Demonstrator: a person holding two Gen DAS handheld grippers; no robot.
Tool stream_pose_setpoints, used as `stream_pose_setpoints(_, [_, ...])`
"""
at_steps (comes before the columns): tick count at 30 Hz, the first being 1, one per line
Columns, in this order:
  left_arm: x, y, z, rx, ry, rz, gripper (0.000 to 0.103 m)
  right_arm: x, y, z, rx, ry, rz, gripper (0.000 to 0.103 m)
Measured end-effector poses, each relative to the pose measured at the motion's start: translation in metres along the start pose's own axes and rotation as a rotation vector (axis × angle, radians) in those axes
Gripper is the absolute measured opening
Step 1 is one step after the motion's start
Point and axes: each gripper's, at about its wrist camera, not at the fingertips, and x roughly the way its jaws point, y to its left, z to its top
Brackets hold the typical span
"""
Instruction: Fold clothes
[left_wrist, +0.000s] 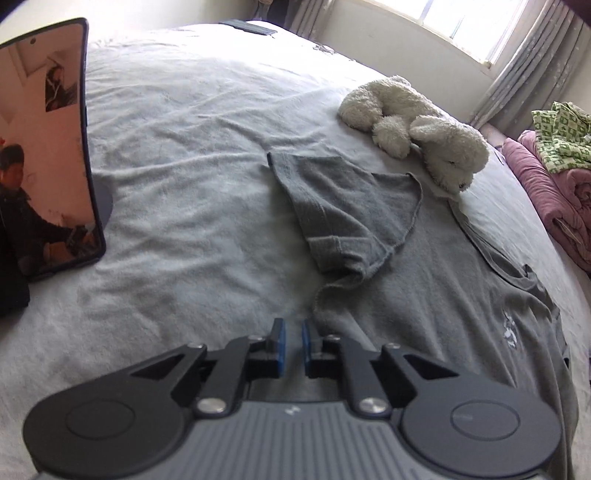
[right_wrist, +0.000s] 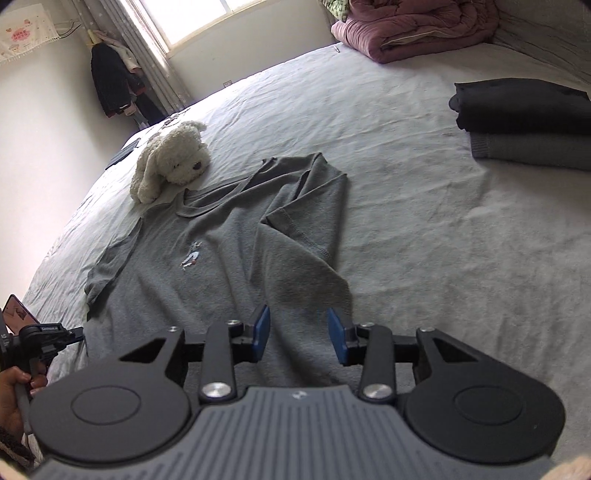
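Sleeve-folding step on the grey cotton T-shirt (right_wrist: 221, 266): left gripper (left_wrist: 293, 345) nearly closed, right gripper (right_wrist: 298, 334) spread, both empty; next, grasp the side hem.

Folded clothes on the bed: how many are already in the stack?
2: a black piece on top, a grey piece under it, at the far right. More may be hidden.

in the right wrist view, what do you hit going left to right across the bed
white fluffy plush dog → grey t-shirt spread flat with one sleeve folded in → stack of folded dark and grey clothes
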Motion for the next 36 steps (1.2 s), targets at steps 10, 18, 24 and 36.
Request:
stream_pose_setpoints(10, [-0.041, 0.013, -0.046, 0.077, 0.186, -0.072, 0.033, -0.021, -0.027, -0.017, -0.031, 0.055, -0.013, 0.042])
stream_pose_setpoints(18, [-0.072, 0.040, -0.085, 0.095, 0.244, -0.080, 0.033, -0.036, -0.060, -0.050, -0.003, 0.169, 0.044, 0.042])
stream_pose_setpoints(24, [-0.088, 0.051, -0.105, 0.094, 0.254, -0.113, 0.033, -0.043, -0.079, -0.070, 0.020, 0.265, 0.073, 0.042])
stream_pose_setpoints(36, [-0.093, 0.054, -0.118, 0.132, 0.290, -0.140, 0.032, -0.060, -0.082, -0.090, -0.035, 0.418, 0.063, 0.042])
